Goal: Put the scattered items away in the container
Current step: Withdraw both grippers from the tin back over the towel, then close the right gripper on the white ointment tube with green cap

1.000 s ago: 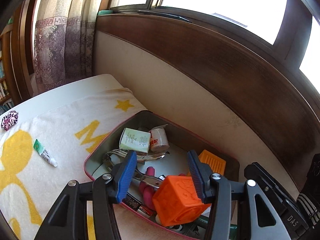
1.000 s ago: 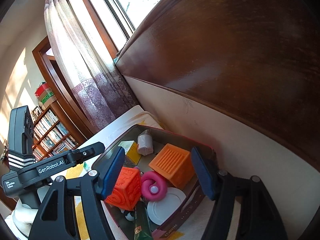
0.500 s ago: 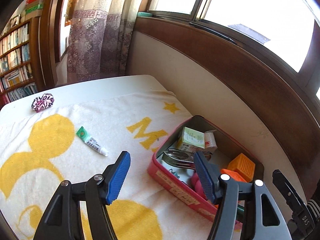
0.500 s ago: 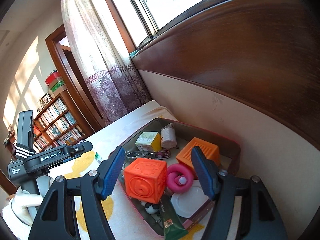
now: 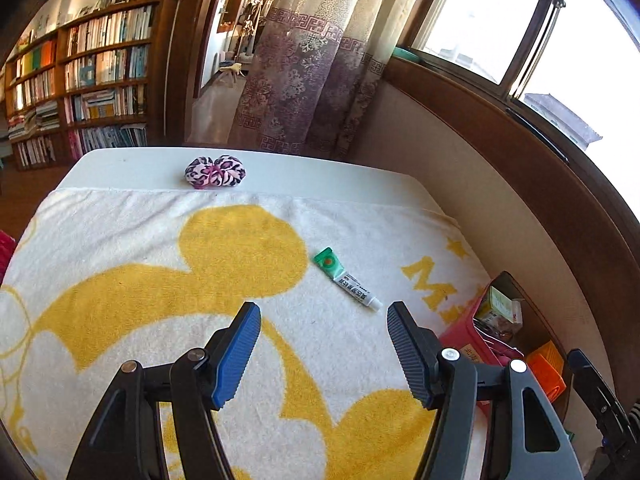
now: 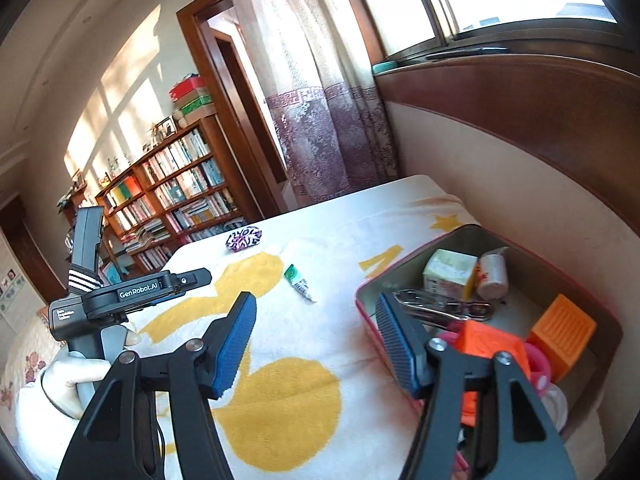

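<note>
Yellow-and-white towel [image 5: 160,280] spread over most of the tabletop [image 5: 320,168], with a bare white strip left along the far edge.

Small tube [image 5: 347,278] with a green end and a white cap, flat on the towel, well short of the container [image 5: 460,334] and apart from it. In the right wrist view, same tube [image 6: 301,283] lying between the pink-and-black scrunchie [image 6: 243,238] and the container [image 6: 532,256]. Scrunchie [image 5: 215,172] on the bare strip at the far edge, just beyond the towel's hem, well apart from everything else.

Pink-walled metal container at the right end of the tabletop, next to the wall below the window, already holding:
- two orange cubes, one ribbed [image 6: 560,332] and one embossed [image 6: 492,344]
- a pale box [image 6: 450,274] with a small white roll [image 6: 493,272] just beside it
- a metal tool [image 6: 436,308] lying across the middle
- a pink ring [image 6: 536,360], partly hidden behind the embossed cube

Left gripper [image 5: 323,308] over the towel, pointing down toward the tube; jaws moderately wide, nothing between them. Handle held in a white-gloved hand [image 6: 76,380], seen from the right wrist.

Right gripper [image 6: 316,299] above the towel at the container's near left corner; jaws closing, with nothing between them.

Bookshelf [image 5: 92,64] and patterned curtain [image 5: 304,80] beyond the tabletop.
</note>
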Tool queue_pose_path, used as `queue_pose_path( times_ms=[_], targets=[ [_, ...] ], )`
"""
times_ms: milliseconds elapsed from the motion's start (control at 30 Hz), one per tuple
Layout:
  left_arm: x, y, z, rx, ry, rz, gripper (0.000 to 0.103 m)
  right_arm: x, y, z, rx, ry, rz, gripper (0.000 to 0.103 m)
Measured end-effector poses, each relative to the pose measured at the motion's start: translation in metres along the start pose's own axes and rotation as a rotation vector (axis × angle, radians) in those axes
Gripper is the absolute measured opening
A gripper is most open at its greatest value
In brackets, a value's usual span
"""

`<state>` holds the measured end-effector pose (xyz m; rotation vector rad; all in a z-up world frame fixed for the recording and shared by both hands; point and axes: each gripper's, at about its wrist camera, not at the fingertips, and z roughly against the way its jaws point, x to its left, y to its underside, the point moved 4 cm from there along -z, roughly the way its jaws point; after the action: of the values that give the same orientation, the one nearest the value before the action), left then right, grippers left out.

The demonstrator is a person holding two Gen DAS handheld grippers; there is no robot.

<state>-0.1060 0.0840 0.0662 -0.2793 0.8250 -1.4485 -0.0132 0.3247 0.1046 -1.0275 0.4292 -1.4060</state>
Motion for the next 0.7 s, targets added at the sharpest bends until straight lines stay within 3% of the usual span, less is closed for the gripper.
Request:
queue_pose_path(
  times_ms=[300, 700],
  targets=[
    [0.048, -0.002, -0.004, -0.01, -0.004, 0.094, 0.067, 0.047, 0.003, -0.082, 0.144, -0.008, 0.115, 0.058],
    [0.091, -0.01, -0.035, 0.031, -0.038, 0.169, 0.067, 0.043, 0.011, -0.176, 0.3, 0.025, 0.153, 0.054]
  ],
)
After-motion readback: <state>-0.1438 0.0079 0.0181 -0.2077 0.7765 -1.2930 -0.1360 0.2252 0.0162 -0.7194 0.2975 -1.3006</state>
